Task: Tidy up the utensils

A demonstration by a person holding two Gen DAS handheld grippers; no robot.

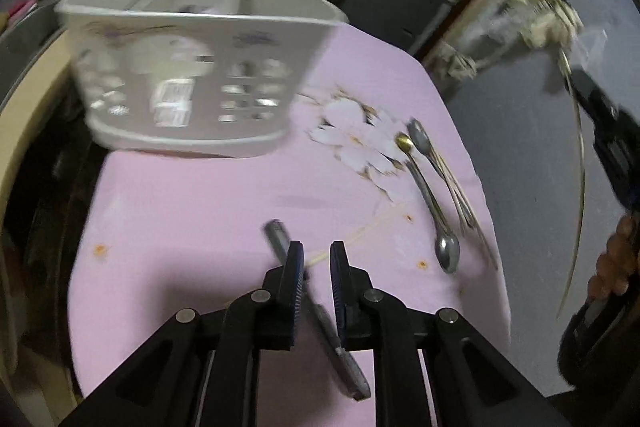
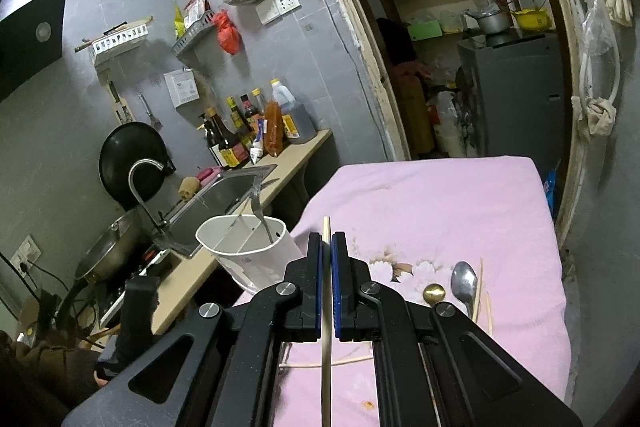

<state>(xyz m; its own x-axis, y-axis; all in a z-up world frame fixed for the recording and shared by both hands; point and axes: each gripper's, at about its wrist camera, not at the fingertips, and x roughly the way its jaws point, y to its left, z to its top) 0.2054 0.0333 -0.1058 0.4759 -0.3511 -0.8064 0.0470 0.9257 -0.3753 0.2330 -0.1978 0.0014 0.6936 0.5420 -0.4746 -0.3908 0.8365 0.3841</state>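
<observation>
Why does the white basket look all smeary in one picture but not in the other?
Left wrist view: the white basket and spoons are smeared by motion blur. Right wrist view: sharp, with the chopstick crisp; both views bend straight edges like the doorframe.

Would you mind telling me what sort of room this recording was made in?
Most likely a small home kitchen: a steel sink with a curved faucet, sauce bottles on the counter, and a black wok against the tiled wall.
</observation>
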